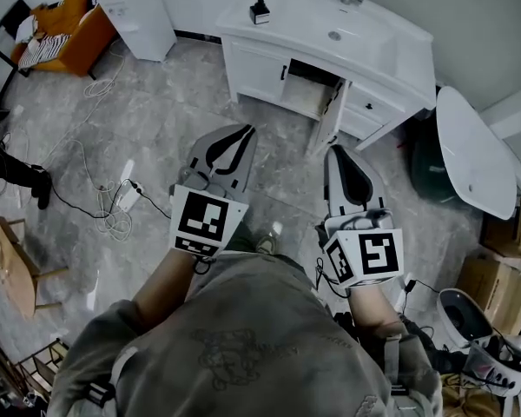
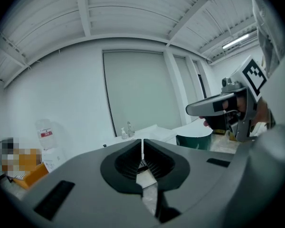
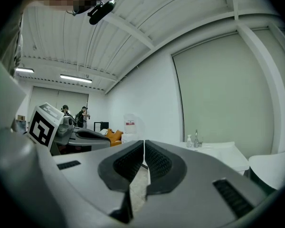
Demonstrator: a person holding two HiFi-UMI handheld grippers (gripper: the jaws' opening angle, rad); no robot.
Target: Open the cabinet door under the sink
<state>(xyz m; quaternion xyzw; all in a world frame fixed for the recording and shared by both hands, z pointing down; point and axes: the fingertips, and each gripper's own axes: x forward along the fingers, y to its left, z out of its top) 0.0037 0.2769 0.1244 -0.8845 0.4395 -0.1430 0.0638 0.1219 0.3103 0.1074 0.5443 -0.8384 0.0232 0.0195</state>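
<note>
Orange chair: far corner on our left, well apart from the work.
Floor cable: loose loops on the grey floor, left of our left hand.
Left gripper: held about level in front of us. Its own view shows the jaws pressed together with nothing between them.
Cabinet: white, under the sink, against the far wall ahead of both grippers and well short of their reach.
Left door handle: a small dark pull by the right edge of a closed front.
Middle door: swung outward, edge towards us, with the cabinet's shadowed inside showing just left of it. We judge this door already open, or nearly so.
How it handles: we judge the door a light, stiff painted panel on hinges. The flat face looks smooth and slippery, so we would take it by a handle or the free edge and pull along the hinge's arc, not straight out.
Right gripper: level beside the left one. Its own view shows the jaws closed and empty.
Right front handle: a dark pull on a closed front, right of the open door.
</note>
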